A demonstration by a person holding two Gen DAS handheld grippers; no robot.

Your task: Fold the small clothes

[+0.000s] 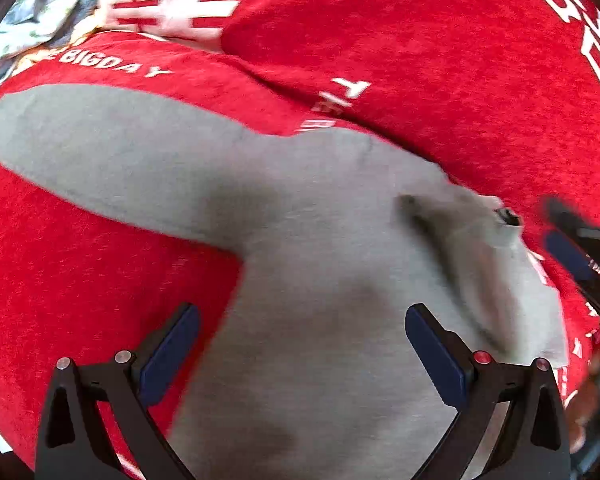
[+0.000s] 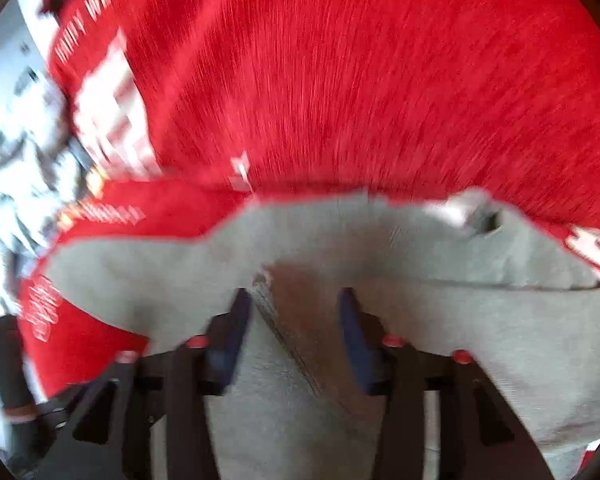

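A small grey long-sleeved top (image 1: 300,216) lies on a red blanket (image 1: 440,60) with white lettering. One sleeve (image 1: 100,148) stretches out to the left and the collar (image 1: 496,216) lies at the right. My left gripper (image 1: 302,320) is open just above the body of the top, holding nothing. My right gripper (image 2: 294,300) is open over the same grey top (image 2: 460,320), with a crease of the cloth between its fingers; this view is blurred. The right gripper's fingers (image 1: 572,252) show at the right edge of the left wrist view.
The red blanket (image 2: 340,80) covers nearly the whole surface. A pale patterned cloth (image 1: 32,28) lies at the far left, also showing blurred in the right wrist view (image 2: 16,160).
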